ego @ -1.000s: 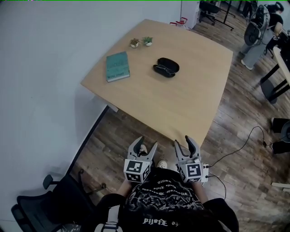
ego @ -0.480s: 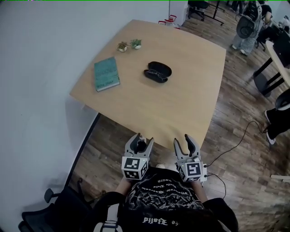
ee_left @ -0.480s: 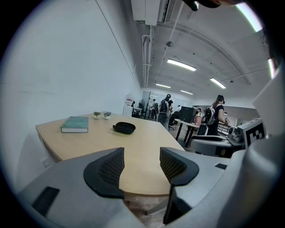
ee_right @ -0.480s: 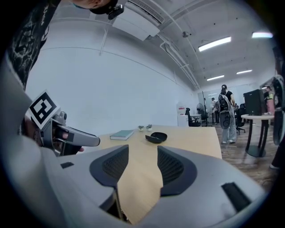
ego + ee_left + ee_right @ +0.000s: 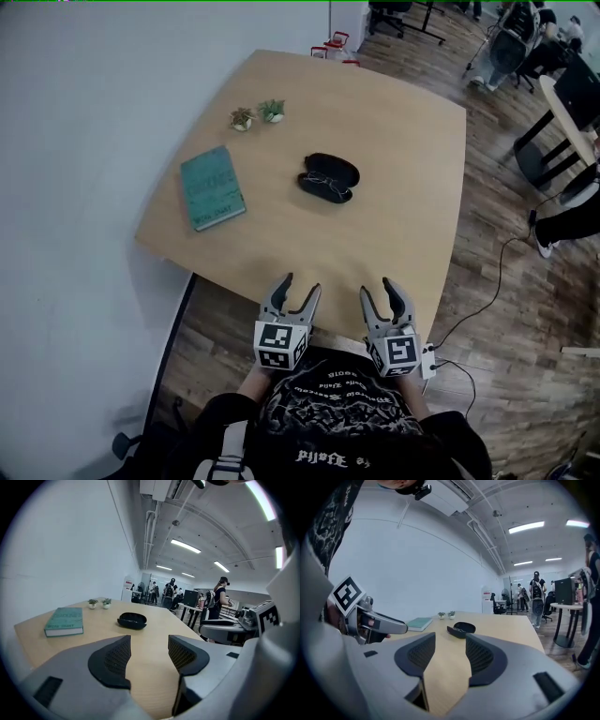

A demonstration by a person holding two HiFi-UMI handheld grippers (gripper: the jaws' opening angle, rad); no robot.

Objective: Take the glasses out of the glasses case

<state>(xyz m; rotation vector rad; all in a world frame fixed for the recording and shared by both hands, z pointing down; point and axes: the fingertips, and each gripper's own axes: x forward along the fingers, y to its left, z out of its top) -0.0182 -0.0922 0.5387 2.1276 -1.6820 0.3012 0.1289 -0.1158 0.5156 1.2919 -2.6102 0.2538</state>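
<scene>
A black glasses case (image 5: 330, 176) lies open in the middle of the wooden table (image 5: 394, 141), with glasses (image 5: 323, 180) resting in its nearer half. The same case (image 5: 131, 620) shows far ahead in the left gripper view, and it appears beyond the jaws as the case (image 5: 461, 629) in the right gripper view. My left gripper (image 5: 296, 290) and right gripper (image 5: 383, 287) hover side by side over the table's near edge, both open and empty, well short of the case.
A teal book (image 5: 212, 187) lies on the table's left side, and two small potted plants (image 5: 257, 113) stand at the far left. Office chairs and people occupy the room beyond the table. A white wall runs along the left.
The table and case have drawn closer in the head view. Both grippers now reach the table's near edge instead of hanging over the floor.
</scene>
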